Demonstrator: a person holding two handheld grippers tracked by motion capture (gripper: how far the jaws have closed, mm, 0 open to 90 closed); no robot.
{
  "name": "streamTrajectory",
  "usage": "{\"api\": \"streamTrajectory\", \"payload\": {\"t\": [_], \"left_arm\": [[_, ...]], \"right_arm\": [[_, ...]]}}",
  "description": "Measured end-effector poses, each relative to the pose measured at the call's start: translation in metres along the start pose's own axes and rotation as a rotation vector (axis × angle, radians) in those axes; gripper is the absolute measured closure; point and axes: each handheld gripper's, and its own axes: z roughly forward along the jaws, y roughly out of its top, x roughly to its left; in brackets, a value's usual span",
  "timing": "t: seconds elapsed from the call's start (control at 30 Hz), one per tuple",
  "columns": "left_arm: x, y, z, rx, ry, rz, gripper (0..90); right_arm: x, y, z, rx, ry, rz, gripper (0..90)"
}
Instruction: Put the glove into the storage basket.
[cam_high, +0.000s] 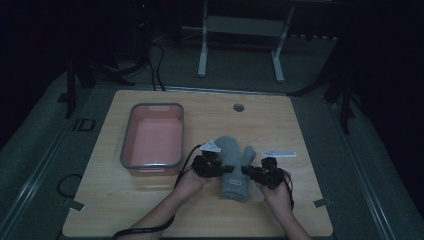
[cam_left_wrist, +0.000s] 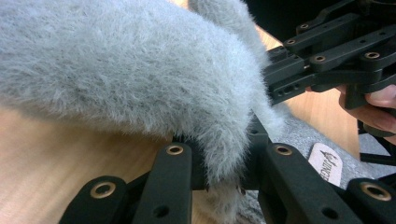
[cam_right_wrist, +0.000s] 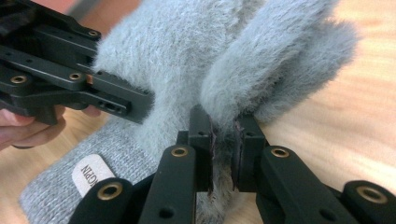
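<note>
Near the lower centre of the frame, the grey mitten (cam_high: 235, 167) lay on the table (cam_high: 300, 125); the left gripper (cam_high: 212, 167) and right gripper (cam_high: 260, 173) each pinched its fuzzy edges tight.

Wooden table (cam_high: 280, 125) with pink tub (cam_high: 152, 140), grey mitten (cam_high: 235, 170)

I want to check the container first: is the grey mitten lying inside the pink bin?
No, the grey mitten is on the wooden table, to the right of the pink bin.
</note>
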Motion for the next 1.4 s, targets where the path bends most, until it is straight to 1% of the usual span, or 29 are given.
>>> {"api": "streamTrajectory", "payload": {"t": [0.1,0.2,0.23,0.5,0.53,0.57,0.6,0.63,0.67,0.7,0.73,0.8,0.87,0.93,0.97,1.0,1.03,1.07,1.1,1.13,1.17,1.2,1.23,1.27,1.3,1.4], "left_arm": [[0.000,0.009,-0.010,-0.013,-0.002,0.023,79.1],[0.000,0.017,-0.018,-0.021,-0.003,0.034,79.1],[0.001,0.020,-0.022,-0.021,-0.001,0.043,79.1],[0.006,0.038,-0.045,-0.031,0.009,0.056,79.1],[0.006,0.038,-0.045,-0.031,0.009,0.056,79.1],[0.009,0.042,-0.051,-0.033,0.012,0.062,79.1],[0.009,0.042,-0.051,-0.033,0.012,0.062,79.1],[0.012,0.044,-0.057,-0.039,0.014,0.061,79.1],[0.012,0.044,-0.057,-0.039,0.014,0.061,79.1],[0.016,0.046,-0.064,-0.045,0.017,0.061,79.1],[0.016,0.046,-0.064,-0.045,0.017,0.061,79.1],[0.021,0.047,-0.072,-0.054,0.021,0.062,79.1],[0.023,0.048,-0.074,-0.057,0.021,0.060,79.1],[0.029,0.048,-0.084,-0.068,0.027,0.050,79.1],[0.029,0.048,-0.084,-0.068,0.027,0.050,79.1],[0.031,0.049,-0.088,-0.070,0.032,0.046,79.1],[0.035,0.049,-0.094,-0.074,0.042,0.044,79.1],[0.035,0.049,-0.094,-0.074,0.042,0.044,79.1],[0.039,0.050,-0.102,-0.076,0.051,0.041,79.1],[0.039,0.050,-0.102,-0.076,0.051,0.041,79.1],[0.044,0.050,-0.109,-0.079,0.063,0.038,79.1],[0.044,0.050,-0.109,-0.079,0.063,0.038,79.0],[0.048,0.051,-0.117,-0.085,0.073,0.030,79.1],[0.048,0.051,-0.117,-0.085,0.073,0.030,79.1],[0.053,0.050,-0.126,-0.080,0.087,0.028,79.1],[0.060,0.048,-0.136,-0.075,0.094,0.019,79.1]], "right_arm": [[0.005,0.008,-0.006,-0.025,0.009,-0.011,80.8],[0.012,0.017,-0.011,-0.047,0.009,-0.031,80.8],[0.014,0.019,-0.012,-0.050,0.008,-0.038,80.8],[0.027,0.044,-0.015,-0.082,0.024,-0.062,80.8],[0.027,0.044,-0.015,-0.082,0.024,-0.062,80.8],[0.032,0.052,-0.014,-0.090,0.033,-0.066,80.8],[0.033,0.054,-0.014,-0.090,0.034,-0.070,80.8],[0.035,0.057,-0.013,-0.094,0.038,-0.073,80.8],[0.035,0.057,-0.013,-0.094,0.038,-0.073,80.8],[0.039,0.063,-0.011,-0.100,0.047,-0.076,80.8],[0.039,0.063,-0.011,-0.100,0.047,-0.076,80.8],[0.044,0.071,-0.008,-0.103,0.056,-0.086,80.8],[0.048,0.076,-0.006,-0.105,0.063,-0.090,80.8],[0.053,0.082,-0.002,-0.106,0.071,-0.096,80.8],[0.055,0.084,-0.001,-0.105,0.073,-0.098,80.8],[0.055,0.084,-0.001,-0.105,0.073,-0.098,80.8],[0.061,0.091,0.003,-0.104,0.084,-0.107,80.8],[0.061,0.091,0.003,-0.104,0.084,-0.107,80.8],[0.066,0.097,0.008,-0.103,0.087,-0.119,80.8],[0.066,0.097,0.008,-0.103,0.087,-0.119,80.8],[0.071,0.103,0.013,-0.104,0.097,-0.124,80.8],[0.071,0.103,0.013,-0.104,0.097,-0.124,80.8],[0.077,0.109,0.018,-0.104,0.107,-0.127,80.8],[0.079,0.111,0.020,-0.107,0.113,-0.125,80.8],[0.083,0.113,0.023,-0.108,0.118,-0.126,80.8],[0.092,0.119,0.032,-0.104,0.128,-0.136,80.8]]}}
